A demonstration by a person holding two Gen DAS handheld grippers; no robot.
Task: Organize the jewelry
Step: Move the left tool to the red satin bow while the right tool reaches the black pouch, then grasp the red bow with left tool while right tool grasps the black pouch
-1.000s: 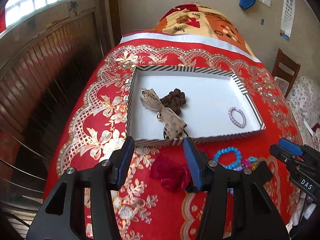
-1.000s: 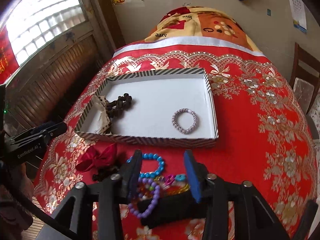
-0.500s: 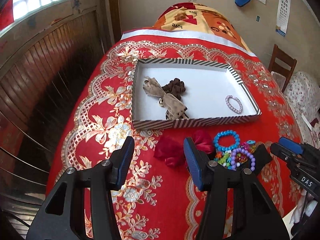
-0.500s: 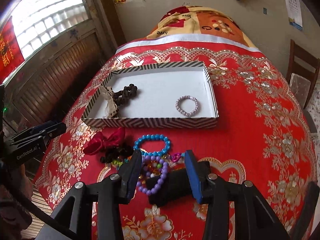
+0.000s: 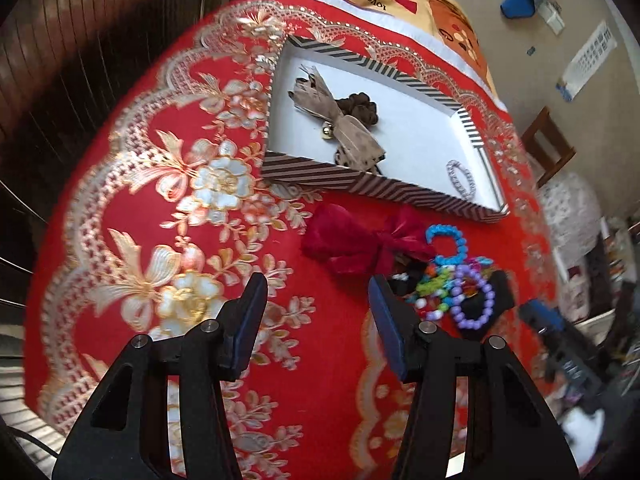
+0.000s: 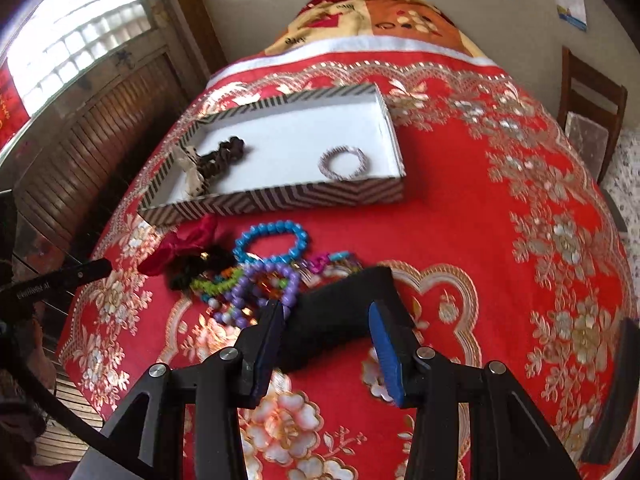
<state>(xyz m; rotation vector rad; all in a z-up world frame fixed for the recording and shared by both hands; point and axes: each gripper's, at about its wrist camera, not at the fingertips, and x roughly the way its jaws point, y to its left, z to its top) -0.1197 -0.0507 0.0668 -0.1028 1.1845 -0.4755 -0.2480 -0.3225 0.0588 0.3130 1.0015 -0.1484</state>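
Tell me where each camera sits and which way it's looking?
Left wrist: on the left gripper, looking down over bare red cloth toward the striped tray; only its own fingers show, open.
Right wrist: on the right gripper, looking down at the black block between its open fingers and the bead pile.
Both see the tray, blue bracelet, red bow, and each other's gripper at the edge.

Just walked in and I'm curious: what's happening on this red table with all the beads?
A person is sorting jewelry with a hand-held gripper in each hand. The striped box already holds a silver bracelet, a brown hair tie and a beige bow. A red bow, a blue bracelet and a purple bracelet lie outside it. The left gripper and the right gripper are open, holding nothing.
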